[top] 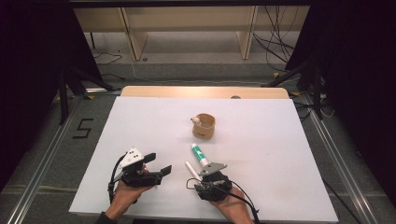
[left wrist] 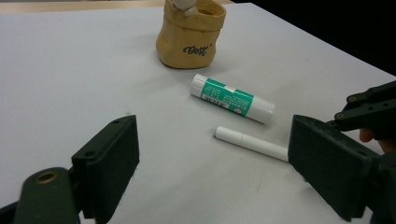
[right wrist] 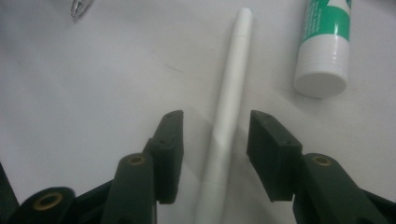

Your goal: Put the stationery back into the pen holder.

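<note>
While the right gripper (right wrist: 215, 140) sits low over the white table (top: 140, 130), its jaws straddle a white pen (right wrist: 229, 112) that lies flat on the surface, one jaw on each side with a gap showing between each pad and the barrel (so nothing is clamped yet). In the right gripper view the pen runs straight up between the jaws, its far end pointing away from the hand. Just to its right in that view lies a green-and-white glue stick (right wrist: 327, 42), its white cap end nearest the camera, close to the pen but apart from it. A metal pen tip (right wrist: 77, 8) shows at the top left edge of that view.

From the high view the pen (top: 191, 169) and the glue stick (top: 199, 155) lie side by side in front of the right gripper (top: 212, 179), near the table's front middle. Beyond them stands a small tan pouch (top: 204, 126), upright and well apart from both.

The left gripper (top: 152, 168) rests to the left, held by the left hand (top: 126, 191), jaws spread wide with nothing between them.
</note>
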The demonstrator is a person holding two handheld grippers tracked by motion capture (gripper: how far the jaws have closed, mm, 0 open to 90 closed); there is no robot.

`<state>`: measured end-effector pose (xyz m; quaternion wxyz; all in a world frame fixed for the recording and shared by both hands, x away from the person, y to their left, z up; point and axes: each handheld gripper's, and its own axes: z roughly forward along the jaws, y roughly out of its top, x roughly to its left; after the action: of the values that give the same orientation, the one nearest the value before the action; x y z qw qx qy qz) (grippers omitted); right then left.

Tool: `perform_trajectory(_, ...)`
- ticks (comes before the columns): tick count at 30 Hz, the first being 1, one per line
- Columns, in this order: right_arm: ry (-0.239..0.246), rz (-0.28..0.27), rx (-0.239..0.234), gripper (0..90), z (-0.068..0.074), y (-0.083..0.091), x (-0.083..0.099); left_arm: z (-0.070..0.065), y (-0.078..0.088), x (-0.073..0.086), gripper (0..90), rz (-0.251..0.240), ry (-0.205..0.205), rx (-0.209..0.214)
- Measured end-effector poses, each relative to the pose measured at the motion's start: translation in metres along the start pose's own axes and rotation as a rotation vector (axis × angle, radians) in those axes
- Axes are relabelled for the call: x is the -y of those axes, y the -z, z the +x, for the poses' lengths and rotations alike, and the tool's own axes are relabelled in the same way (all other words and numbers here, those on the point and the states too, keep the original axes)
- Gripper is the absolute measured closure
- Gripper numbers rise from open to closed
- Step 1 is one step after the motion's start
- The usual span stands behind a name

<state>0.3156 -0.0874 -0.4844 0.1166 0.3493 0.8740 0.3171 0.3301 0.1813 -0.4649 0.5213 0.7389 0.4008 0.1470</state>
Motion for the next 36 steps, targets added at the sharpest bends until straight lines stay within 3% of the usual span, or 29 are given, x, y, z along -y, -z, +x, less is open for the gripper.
perform_trajectory(11,0.022,0.002,0.039,66.8,0.0075,-0.0019,0.0014,-0.0016,-0.0014,0.0010,16.0,0.007,-0.006,0.002)
perform_trajectory(20,-0.010,-0.002,0.049,76.1,0.0053,-0.0020,0.0013,-0.0025,-0.0029,0.0019,16.0,0.010,-0.005,0.008)
perform_trajectory(36,-0.002,-0.031,0.047,79.3,0.0055,-0.0003,0.0026,-0.0002,-0.0026,0.0020,16.0,0.019,0.002,-0.001)
